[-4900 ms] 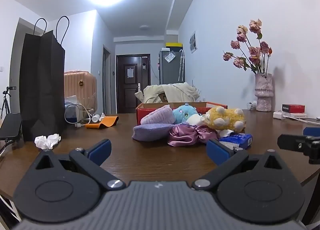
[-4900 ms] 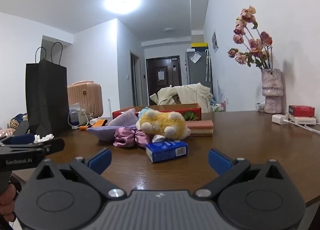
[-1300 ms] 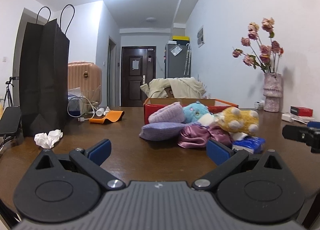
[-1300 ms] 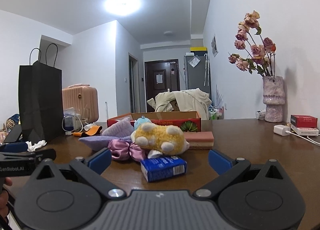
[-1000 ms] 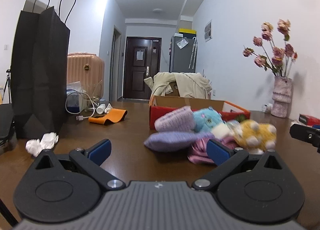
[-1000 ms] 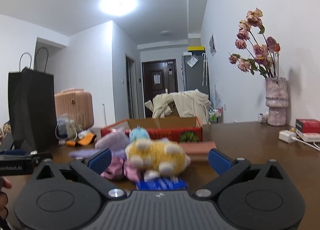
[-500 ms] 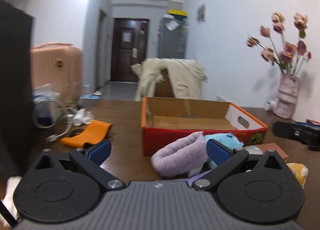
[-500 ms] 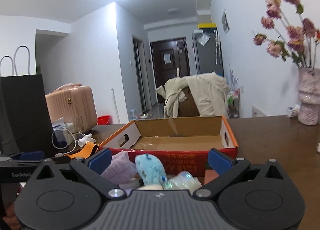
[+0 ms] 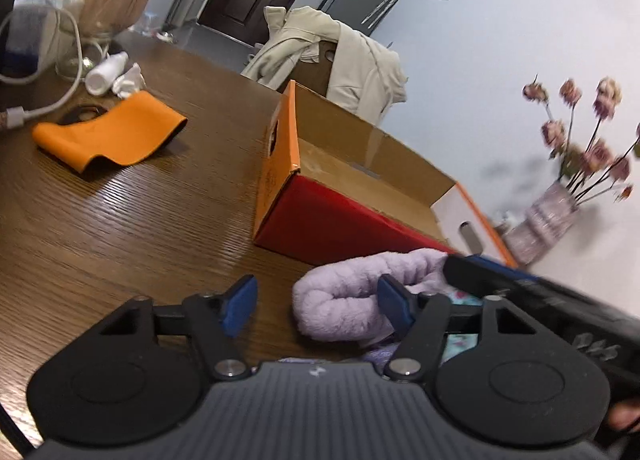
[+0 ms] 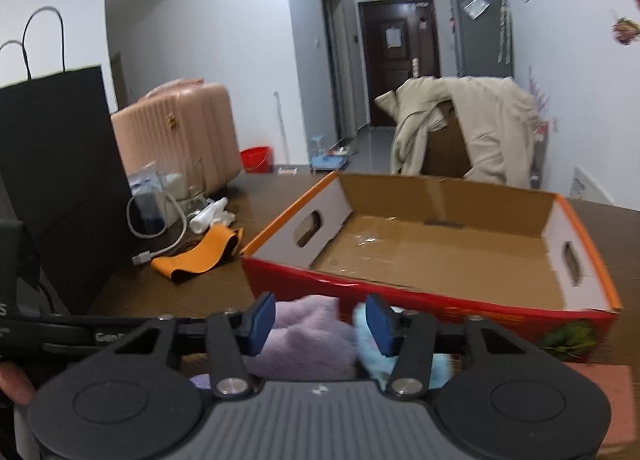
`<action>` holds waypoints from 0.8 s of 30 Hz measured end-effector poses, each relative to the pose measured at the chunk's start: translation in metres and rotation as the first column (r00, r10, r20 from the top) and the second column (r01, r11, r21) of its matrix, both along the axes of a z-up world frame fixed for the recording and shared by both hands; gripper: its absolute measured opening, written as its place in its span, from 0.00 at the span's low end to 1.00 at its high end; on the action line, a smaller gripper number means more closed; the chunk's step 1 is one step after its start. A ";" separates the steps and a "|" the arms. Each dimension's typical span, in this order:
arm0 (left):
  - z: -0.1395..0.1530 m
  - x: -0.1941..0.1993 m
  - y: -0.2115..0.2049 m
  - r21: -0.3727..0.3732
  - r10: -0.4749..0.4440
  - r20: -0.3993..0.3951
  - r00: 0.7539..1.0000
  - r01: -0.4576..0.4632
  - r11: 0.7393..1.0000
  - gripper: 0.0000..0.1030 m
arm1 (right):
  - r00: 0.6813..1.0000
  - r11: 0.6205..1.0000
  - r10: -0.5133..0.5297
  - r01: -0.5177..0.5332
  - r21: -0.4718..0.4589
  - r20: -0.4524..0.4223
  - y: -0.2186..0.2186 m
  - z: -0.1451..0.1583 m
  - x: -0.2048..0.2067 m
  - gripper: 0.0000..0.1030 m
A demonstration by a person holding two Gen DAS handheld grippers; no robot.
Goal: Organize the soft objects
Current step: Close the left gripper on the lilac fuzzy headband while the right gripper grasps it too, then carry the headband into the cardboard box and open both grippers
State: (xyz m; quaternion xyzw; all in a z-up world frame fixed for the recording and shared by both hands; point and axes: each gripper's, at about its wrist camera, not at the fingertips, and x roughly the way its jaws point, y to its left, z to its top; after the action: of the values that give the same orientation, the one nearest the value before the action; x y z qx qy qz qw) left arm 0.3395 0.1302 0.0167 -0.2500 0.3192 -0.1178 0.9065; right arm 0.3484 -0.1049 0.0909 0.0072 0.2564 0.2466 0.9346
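Observation:
An empty cardboard box [image 10: 420, 236] with red and orange sides stands on the wooden table, also in the left wrist view [image 9: 360, 176]. In front of it lies a pile of soft things: a rolled lilac fluffy cloth [image 9: 352, 300] [image 10: 308, 336] and a light blue plush toy [image 10: 372, 352]. My left gripper [image 9: 316, 302] is open, just above the left end of the lilac cloth, its right finger against the roll. My right gripper [image 10: 318, 322] is open above the gap between the lilac cloth and the blue plush. The right gripper's body [image 9: 540, 296] crosses the left wrist view.
An orange cloth strip [image 9: 112, 132] [image 10: 200, 256], a white cable [image 10: 160, 236] and a small white bottle [image 9: 106, 70] lie left of the box. A black paper bag [image 10: 60, 180] stands at far left. A vase of dried flowers [image 9: 552, 212] is at far right. A chair with a beige coat [image 10: 472, 136] is behind.
Both grippers have risen, moved forward over the pile and tilted down toward it. Their jaws have narrowed but remain open. The yellow plush and blue packet have dropped out of view.

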 end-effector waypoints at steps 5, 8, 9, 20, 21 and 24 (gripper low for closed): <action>-0.012 0.006 0.012 -0.129 -0.052 -0.023 0.998 0.048 0.990 0.21 | 0.997 0.999 -0.011 0.007 -0.049 -0.074 0.014 -0.015 0.015 0.24; -0.007 0.001 0.011 -0.112 -0.048 0.003 0.999 0.048 0.993 0.13 | 0.997 1.000 -0.025 0.024 -0.011 -0.078 0.008 -0.016 0.012 0.17; -0.003 -0.003 0.009 -0.094 -0.058 0.035 0.998 0.061 0.994 0.11 | 0.997 0.999 -0.033 0.033 -0.001 -0.075 0.006 -0.016 0.010 0.13; 0.105 -0.067 -0.040 0.140 -0.153 0.226 0.962 0.123 0.982 0.09 | 0.999 0.987 -0.032 0.031 0.158 0.006 -0.044 0.044 -0.041 0.10; 0.116 -0.071 -0.044 0.153 -0.156 0.245 0.957 0.121 0.981 0.09 | 0.999 0.986 -0.028 0.025 0.167 0.019 -0.048 0.053 -0.044 0.10; 0.152 -0.084 -0.052 0.194 -0.159 0.296 0.942 0.103 0.976 0.09 | 0.999 0.980 -0.003 -0.008 0.199 0.054 -0.061 0.080 -0.058 0.10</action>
State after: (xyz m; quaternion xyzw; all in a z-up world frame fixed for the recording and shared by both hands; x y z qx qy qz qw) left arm 0.2556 0.0780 0.1683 -0.1258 0.1983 -0.1872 0.9538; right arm 0.2902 -0.1660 0.1710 0.0935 0.2049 0.2721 0.9355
